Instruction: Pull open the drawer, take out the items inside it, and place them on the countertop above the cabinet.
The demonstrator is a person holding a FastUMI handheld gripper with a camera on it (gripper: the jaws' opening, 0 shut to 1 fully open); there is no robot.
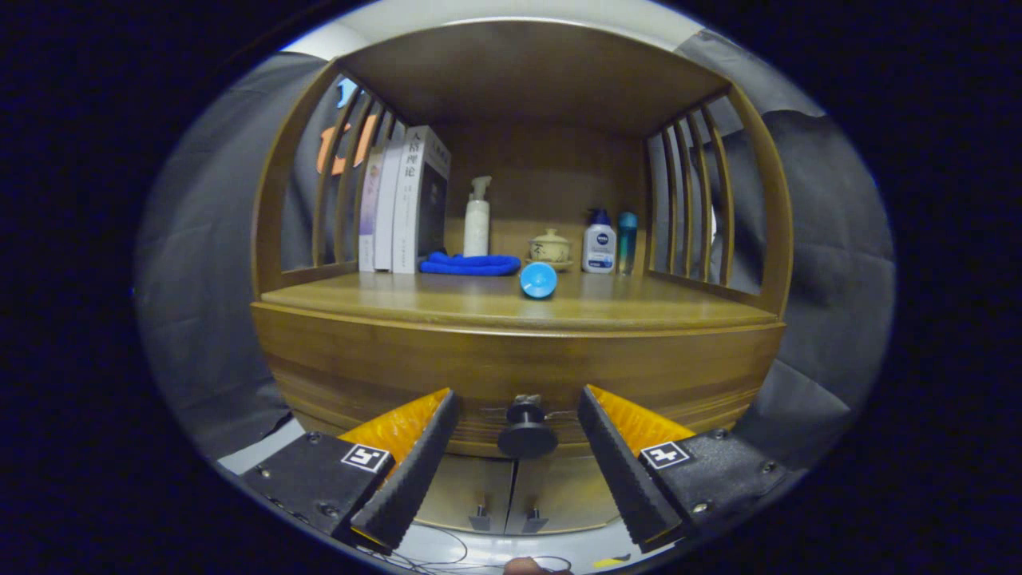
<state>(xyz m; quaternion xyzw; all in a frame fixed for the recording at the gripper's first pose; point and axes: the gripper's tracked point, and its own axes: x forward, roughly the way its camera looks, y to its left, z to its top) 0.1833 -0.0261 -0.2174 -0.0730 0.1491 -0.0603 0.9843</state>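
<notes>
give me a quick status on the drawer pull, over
Hand-held gripper open, fingers either side of the drawer knob, not pressing it. Drawer shut. Nothing between fingers and knob.

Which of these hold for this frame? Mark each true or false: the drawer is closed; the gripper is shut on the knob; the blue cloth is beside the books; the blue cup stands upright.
1. The drawer is closed. True.
2. The gripper is shut on the knob. False: its fingers are open, the knob between them.
3. The blue cloth lies beside the books. True.
4. The blue cup stands upright. False: it lies on its side.
</notes>
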